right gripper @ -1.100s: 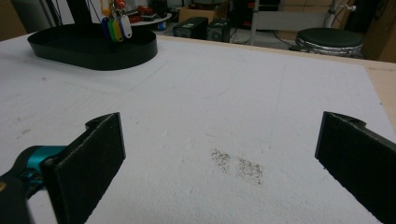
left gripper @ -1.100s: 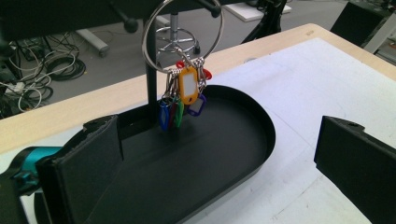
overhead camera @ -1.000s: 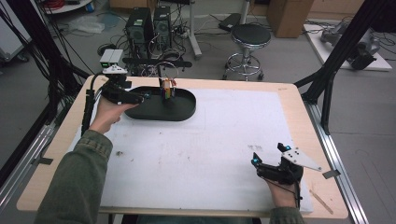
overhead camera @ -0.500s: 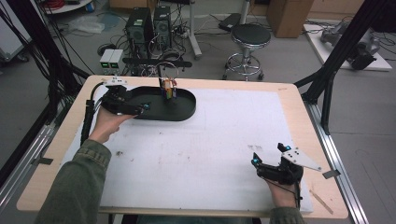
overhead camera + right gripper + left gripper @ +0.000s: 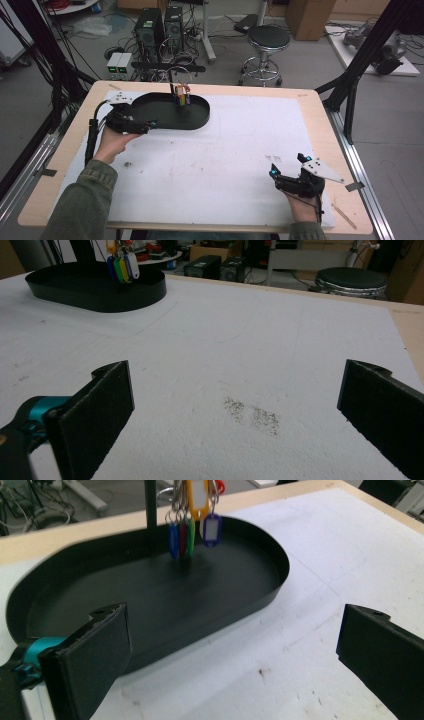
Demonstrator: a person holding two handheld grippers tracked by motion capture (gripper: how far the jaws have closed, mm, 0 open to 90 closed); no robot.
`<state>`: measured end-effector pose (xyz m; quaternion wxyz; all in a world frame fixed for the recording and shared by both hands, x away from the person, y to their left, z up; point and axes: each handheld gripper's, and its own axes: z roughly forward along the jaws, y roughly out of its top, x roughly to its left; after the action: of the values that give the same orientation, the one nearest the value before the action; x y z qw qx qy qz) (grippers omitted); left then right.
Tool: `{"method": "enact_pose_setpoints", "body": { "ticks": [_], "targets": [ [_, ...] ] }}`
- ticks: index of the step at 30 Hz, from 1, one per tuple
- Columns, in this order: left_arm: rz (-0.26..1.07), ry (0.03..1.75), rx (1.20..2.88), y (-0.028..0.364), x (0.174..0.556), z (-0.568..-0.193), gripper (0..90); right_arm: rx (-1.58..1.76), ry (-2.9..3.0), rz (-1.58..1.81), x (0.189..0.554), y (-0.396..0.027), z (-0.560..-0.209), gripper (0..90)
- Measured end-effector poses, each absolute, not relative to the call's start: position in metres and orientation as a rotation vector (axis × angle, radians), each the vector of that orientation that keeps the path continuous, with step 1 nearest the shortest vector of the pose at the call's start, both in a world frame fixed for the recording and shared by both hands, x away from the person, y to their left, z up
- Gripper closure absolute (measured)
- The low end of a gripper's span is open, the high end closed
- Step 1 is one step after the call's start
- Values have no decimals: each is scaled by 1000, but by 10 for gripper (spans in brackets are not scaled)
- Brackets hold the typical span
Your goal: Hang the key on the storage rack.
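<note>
Several coloured key tags (image 5: 192, 522) hanging over black oval tray (image 5: 150, 605), perhaps five, both tongs apart.

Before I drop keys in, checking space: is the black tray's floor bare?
Mostly bare: black tray holds just a post; key tags hang above.

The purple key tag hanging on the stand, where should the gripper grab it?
Probably pinch the purple key tag on its flat plastic body, below the ring. It hangs free at the bunch's outer edge, so the open left gripper could come in over the black tray.
</note>
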<state>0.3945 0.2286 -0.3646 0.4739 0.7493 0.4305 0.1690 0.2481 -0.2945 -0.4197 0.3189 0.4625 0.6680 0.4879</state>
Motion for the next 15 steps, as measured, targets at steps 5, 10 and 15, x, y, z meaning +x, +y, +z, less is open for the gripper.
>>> {"method": "enact_pose_setpoints", "body": {
  "ticks": [5,10,15],
  "targets": [
    [400,1076,1821,233,388,-376,16,1215,1768,1276,249,-294,-420,5],
    [401,1075,1824,235,383,-375,17,1215,1768,1274,249,-293,-420,5],
    [423,1064,1823,236,373,-377,17,1221,1759,1273,248,-294,-420,5]
  ]
}}
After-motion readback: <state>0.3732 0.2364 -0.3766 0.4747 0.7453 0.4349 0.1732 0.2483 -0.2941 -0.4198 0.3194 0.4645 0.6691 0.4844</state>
